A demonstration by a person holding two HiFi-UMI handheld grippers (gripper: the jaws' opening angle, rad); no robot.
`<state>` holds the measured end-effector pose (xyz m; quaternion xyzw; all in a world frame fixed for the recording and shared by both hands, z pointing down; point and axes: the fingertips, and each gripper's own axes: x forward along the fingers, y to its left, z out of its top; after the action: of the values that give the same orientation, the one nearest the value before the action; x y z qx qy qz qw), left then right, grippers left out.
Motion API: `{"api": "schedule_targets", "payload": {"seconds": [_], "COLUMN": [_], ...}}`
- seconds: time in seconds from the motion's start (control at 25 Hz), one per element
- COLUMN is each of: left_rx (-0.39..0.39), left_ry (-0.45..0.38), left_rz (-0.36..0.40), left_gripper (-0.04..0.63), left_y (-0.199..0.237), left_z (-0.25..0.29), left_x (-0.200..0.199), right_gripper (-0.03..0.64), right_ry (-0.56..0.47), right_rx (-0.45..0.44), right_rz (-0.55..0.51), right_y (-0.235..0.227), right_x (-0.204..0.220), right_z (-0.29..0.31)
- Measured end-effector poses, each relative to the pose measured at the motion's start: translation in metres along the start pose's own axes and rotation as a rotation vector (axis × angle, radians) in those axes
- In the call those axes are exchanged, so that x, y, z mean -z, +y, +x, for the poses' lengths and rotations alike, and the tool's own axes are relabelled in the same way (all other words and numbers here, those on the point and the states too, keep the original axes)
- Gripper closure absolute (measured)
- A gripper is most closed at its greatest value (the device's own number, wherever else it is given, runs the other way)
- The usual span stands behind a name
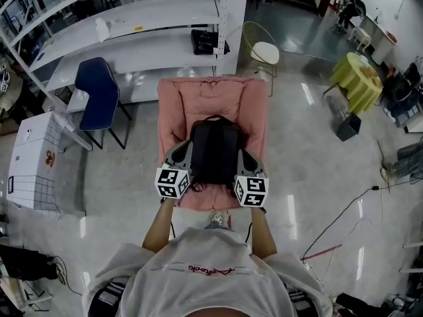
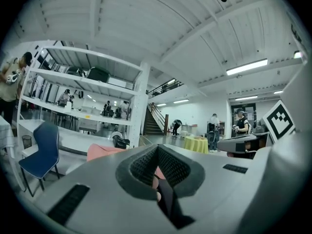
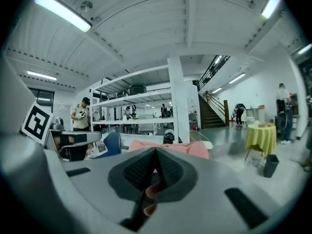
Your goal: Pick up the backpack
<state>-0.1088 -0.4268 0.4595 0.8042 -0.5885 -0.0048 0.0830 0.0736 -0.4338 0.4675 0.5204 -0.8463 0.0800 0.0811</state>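
A black backpack [image 1: 213, 152] hangs upright in front of a pink armchair [image 1: 211, 98], flanked by my two grippers. The left gripper [image 1: 184, 152] is at its left side and the right gripper [image 1: 243, 156] at its right side. In the left gripper view the jaws [image 2: 158, 172] are shut on a black strap [image 2: 168, 204] that runs down between them. In the right gripper view the right gripper [image 3: 155, 172] is likewise shut on a black strap [image 3: 139, 211]. The pink armchair [image 3: 165, 146] shows just beyond the jaws.
White shelving [image 1: 132, 18] stands behind the armchair, with a blue chair [image 1: 98, 88] at its left and a gold-framed white chair [image 1: 264, 50] at its right. A white box [image 1: 36, 157] is at the left. A yellow-green table [image 1: 360, 78] and floor cables [image 1: 344, 210] are at the right.
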Motion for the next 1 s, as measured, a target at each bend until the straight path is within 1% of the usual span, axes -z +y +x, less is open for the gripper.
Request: {"api": "schedule_targets", "payload": {"seconds": [0.12, 0.24, 0.52, 0.72, 1.0], "left_rx": [-0.019, -0.041, -0.071, -0.068, -0.065], "left_ry": [0.003, 0.015, 0.056, 0.082, 0.138], "left_rz": [0.013, 0.01, -0.003, -0.007, -0.019], "left_gripper": [0.595, 0.595, 0.595, 0.595, 0.595], "left_y": [0.004, 0.007, 0.016, 0.024, 0.042], "left_z": [0.019, 0.034, 0.053, 0.068, 0.081], "left_x": [-0.001, 0.003, 0.02, 0.03, 0.057], "right_gripper": [0.599, 0.599, 0.6, 0.599, 0.598], "right_ry": [-0.002, 0.006, 0.025, 0.046, 0.087], "right_rx": [-0.017, -0.03, -0.054, -0.053, -0.047], "right_rz": [-0.001, 0.0, 0.006, 0.011, 0.017], "right_y": [-0.016, -0.031, -0.048, -0.058, -0.064], "right_x": [-0.003, -0.004, 0.001, 0.01, 0.032], "right_z": [0.018, 0.036, 0.066, 0.086, 0.109]}}
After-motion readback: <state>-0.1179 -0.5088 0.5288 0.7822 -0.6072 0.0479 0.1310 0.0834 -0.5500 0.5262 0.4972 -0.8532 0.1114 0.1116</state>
